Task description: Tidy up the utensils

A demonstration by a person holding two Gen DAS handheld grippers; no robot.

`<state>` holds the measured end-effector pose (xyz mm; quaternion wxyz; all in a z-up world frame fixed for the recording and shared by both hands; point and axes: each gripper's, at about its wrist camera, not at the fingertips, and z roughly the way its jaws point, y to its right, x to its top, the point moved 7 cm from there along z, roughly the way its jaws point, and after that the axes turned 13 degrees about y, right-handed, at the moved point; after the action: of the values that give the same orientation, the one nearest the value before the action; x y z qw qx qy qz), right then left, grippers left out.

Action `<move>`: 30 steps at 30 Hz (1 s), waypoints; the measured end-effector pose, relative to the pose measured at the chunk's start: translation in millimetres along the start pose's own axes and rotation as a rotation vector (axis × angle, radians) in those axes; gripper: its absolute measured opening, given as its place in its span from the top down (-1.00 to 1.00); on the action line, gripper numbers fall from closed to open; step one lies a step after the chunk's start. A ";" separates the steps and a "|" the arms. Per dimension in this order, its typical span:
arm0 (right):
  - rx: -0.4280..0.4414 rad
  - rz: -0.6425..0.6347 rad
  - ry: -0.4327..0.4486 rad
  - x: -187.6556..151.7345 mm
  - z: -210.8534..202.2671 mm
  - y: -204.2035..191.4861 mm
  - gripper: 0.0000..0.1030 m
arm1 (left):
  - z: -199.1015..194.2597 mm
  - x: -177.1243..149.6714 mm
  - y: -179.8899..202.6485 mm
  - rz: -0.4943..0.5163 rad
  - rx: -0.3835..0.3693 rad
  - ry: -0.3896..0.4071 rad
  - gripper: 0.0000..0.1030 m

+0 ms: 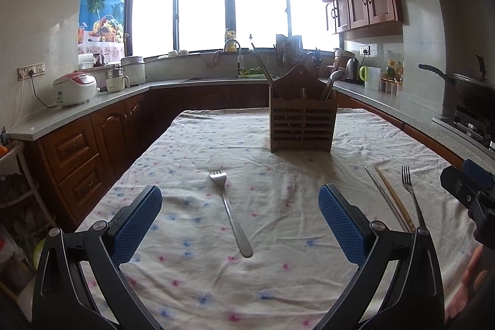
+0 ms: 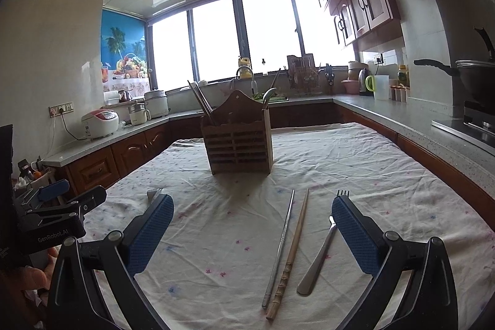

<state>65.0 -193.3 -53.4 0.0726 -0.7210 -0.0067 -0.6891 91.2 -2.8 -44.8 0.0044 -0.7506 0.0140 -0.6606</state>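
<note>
A wooden utensil holder stands upright on the cloth-covered table, with chopsticks and a spoon in it. A steel fork lies on the cloth between the fingers of my left gripper, which is open and empty above it. In the right wrist view a metal chopstick, a bamboo chopstick and a second fork lie side by side. My right gripper is open above them, holding nothing. The same three pieces show at the right of the left wrist view, the fork outermost.
Kitchen counters wrap around the table on three sides, with a rice cooker, kettle and wok. A person's hand holds the left gripper. Floral cloth covers the table.
</note>
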 end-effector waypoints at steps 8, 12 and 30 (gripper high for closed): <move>-0.001 -0.003 -0.010 -1.7 0.1 -0.5 -1.00 | -1.5 2.2 -4.3 -0.020 0.000 0.002 -1.00; 0.001 -0.008 -0.009 -1.8 0.7 -1.4 -1.00 | -0.5 1.9 -6.3 -0.023 0.006 -0.006 -1.00; 0.010 -0.014 0.004 0.0 -2.5 -4.1 -1.00 | -4.8 5.9 -2.3 -0.005 0.000 0.000 -1.00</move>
<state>62.0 -189.6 -52.9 0.0715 -0.7194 -0.0150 -0.6908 87.2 -0.7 -38.3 0.0027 -0.7505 0.0120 -0.6607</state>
